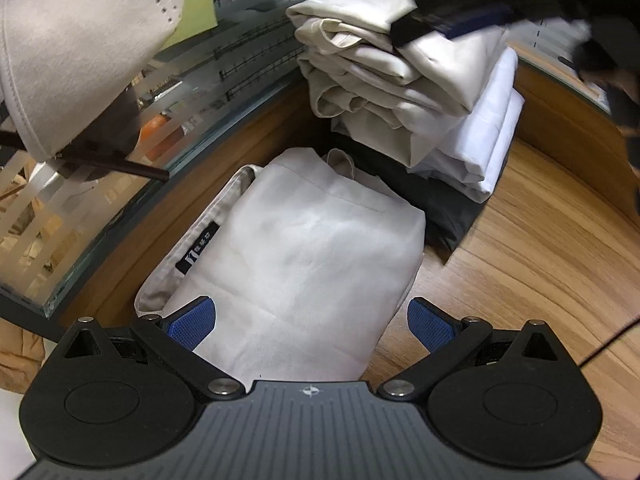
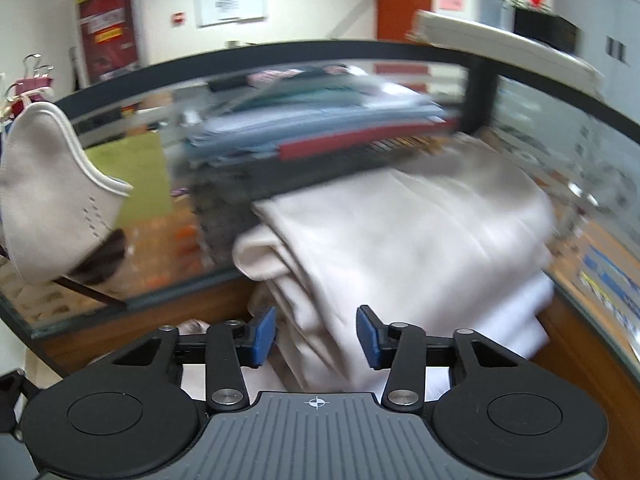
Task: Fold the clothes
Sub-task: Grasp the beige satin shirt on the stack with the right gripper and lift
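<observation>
A folded cream garment (image 1: 296, 256) with a black label lies on the wooden table (image 1: 532, 240), near the glass partition. My left gripper (image 1: 311, 322) is open, its blue pads (image 1: 192, 324) spread over the garment's near edge, holding nothing. Behind it stands a stack of folded cream and white clothes (image 1: 404, 80) on a dark garment (image 1: 444, 204). My right gripper (image 2: 316, 336) is open, hovering at the top of that stack (image 2: 400, 240); it shows as a dark blur in the left wrist view (image 1: 452, 20).
A glass partition (image 1: 120, 184) with frosted stripes edges the table on the left and back. A beige cap (image 1: 80, 48) hangs on it, also in the right wrist view (image 2: 52, 196). Colourful folded clothes (image 2: 320, 120) lie beyond the glass.
</observation>
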`<state>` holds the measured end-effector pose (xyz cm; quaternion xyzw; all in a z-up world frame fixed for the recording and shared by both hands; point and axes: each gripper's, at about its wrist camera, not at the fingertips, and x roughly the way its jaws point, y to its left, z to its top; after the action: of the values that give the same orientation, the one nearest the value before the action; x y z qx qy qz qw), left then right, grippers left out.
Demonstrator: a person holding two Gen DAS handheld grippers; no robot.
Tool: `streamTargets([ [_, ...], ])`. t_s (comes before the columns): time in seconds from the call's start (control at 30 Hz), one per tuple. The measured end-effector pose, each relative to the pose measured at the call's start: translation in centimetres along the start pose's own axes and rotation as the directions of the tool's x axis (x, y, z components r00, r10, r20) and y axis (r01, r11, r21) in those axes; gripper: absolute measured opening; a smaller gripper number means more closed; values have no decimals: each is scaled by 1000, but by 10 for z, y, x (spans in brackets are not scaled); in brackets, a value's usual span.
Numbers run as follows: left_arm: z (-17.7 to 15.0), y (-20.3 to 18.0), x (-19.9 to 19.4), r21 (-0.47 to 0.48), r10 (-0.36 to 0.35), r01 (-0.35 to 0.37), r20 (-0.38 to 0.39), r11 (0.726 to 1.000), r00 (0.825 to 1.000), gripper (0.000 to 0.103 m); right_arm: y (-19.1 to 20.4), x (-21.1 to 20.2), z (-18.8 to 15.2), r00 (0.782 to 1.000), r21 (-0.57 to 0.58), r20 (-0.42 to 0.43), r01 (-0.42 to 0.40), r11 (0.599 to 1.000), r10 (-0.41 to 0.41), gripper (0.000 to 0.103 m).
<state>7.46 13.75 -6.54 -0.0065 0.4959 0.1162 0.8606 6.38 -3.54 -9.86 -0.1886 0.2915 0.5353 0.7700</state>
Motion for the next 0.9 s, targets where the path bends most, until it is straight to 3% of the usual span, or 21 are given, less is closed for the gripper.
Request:
streamTargets([
  [0.17, -4, 1, 3, 1, -9, 9, -11, 1000, 1000, 103, 29, 22, 17, 999, -109, -1, -50, 993, 51, 40],
  [0.23, -5, 1, 4, 4, -14, 14, -11, 1000, 1000, 103, 42, 33, 23, 999, -164, 0, -37, 986, 37, 32],
  [0.3, -5, 2, 3, 4, -18, 18, -2, 1000, 1000, 103, 48, 43, 27, 999, -193, -16, -32, 981, 29, 12],
  [0.4, -6, 2, 0, 4, -21, 21, 15, 1000, 1000, 103, 47, 51, 27, 999, -196, -33, -23, 980, 17, 2],
  [0.5, -7, 5, -2, 2, -19, 19, 35, 1000, 999, 103, 39, 35, 22, 999, -166, 0, -44, 985, 44, 2],
  [0.7, -7, 10, -5, 6, -17, 16, 57, 1000, 998, 99, 0, -23, 6, 997, -21, 75, -22, 1000, 23, 2],
  [0.9, -3, 0, -14, 50, -49, 44, 109, 998, 993, 97, -54, -96, -24, 991, 162, 120, 41, 986, -61, 2],
])
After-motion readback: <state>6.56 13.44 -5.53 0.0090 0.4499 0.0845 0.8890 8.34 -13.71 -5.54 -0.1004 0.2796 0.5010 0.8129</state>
